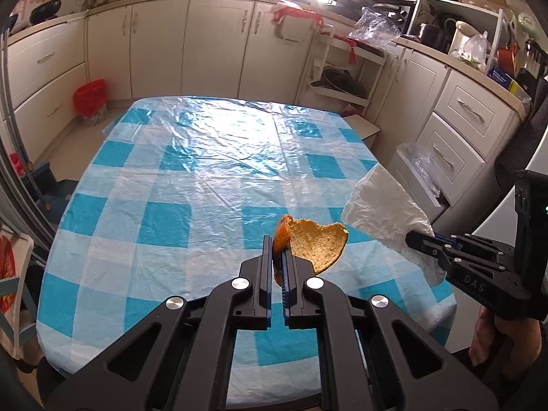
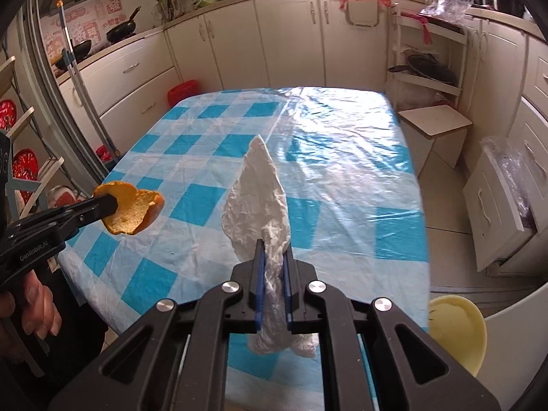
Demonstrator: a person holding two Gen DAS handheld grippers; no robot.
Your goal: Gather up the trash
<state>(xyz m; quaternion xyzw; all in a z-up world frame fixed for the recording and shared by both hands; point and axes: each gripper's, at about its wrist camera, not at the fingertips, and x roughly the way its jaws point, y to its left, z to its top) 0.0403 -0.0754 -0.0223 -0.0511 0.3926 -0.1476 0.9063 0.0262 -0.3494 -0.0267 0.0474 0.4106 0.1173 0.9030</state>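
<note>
My left gripper (image 1: 276,244) is shut on an orange peel (image 1: 318,245) and holds it above the near part of the table (image 1: 171,185). The peel also shows in the right wrist view (image 2: 133,212), with the left gripper (image 2: 111,205) at the left edge. My right gripper (image 2: 274,245) is shut on a crumpled white tissue (image 2: 257,202), held in the air over the table's near edge (image 2: 404,157). In the left wrist view the tissue (image 1: 383,212) sticks up from the right gripper (image 1: 416,239) at the right.
The table wears a blue and white checked cloth under clear plastic. A yellow bowl (image 2: 457,332) sits low at the right. A red bin (image 1: 90,101) stands on the floor beyond the table's far left corner. A bag-lined white bin (image 1: 416,167) stands by the drawers.
</note>
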